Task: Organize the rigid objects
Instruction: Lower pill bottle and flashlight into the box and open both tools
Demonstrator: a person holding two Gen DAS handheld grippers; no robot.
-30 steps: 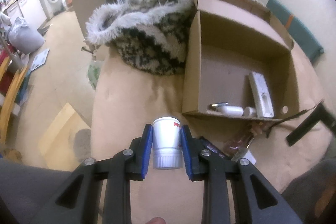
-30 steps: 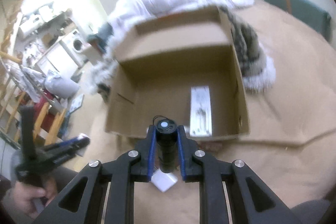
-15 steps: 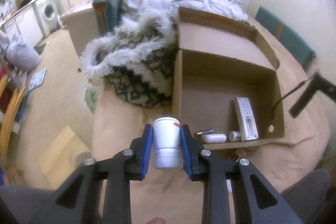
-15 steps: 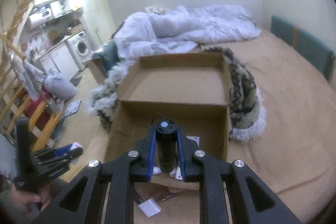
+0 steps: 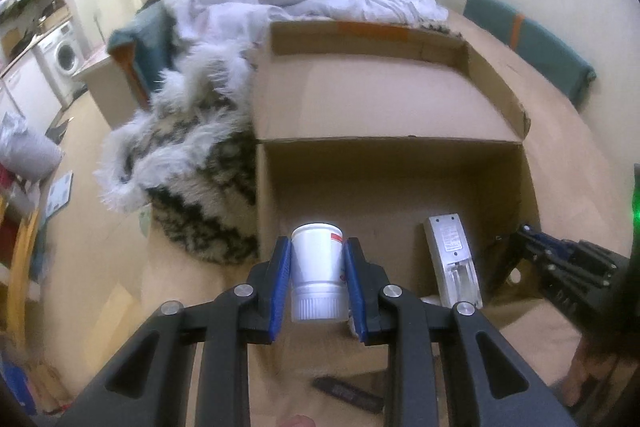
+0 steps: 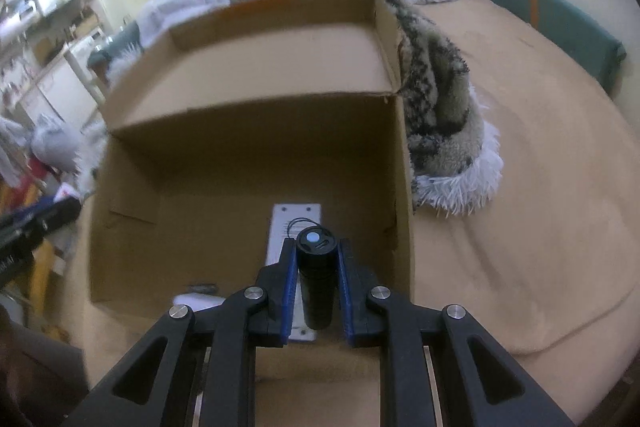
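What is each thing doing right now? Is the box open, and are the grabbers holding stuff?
cardboard box: open, flaps up, on the bed.
left gripper: shut on the white bottle.
white bottle: held, cap end toward the camera.
right gripper: shut on the black cylinder.
black cylinder: held over the box's near edge.
white remote-like device: lying flat inside the box.

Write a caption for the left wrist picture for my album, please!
The left tool grips a white bottle over the open cardboard box.
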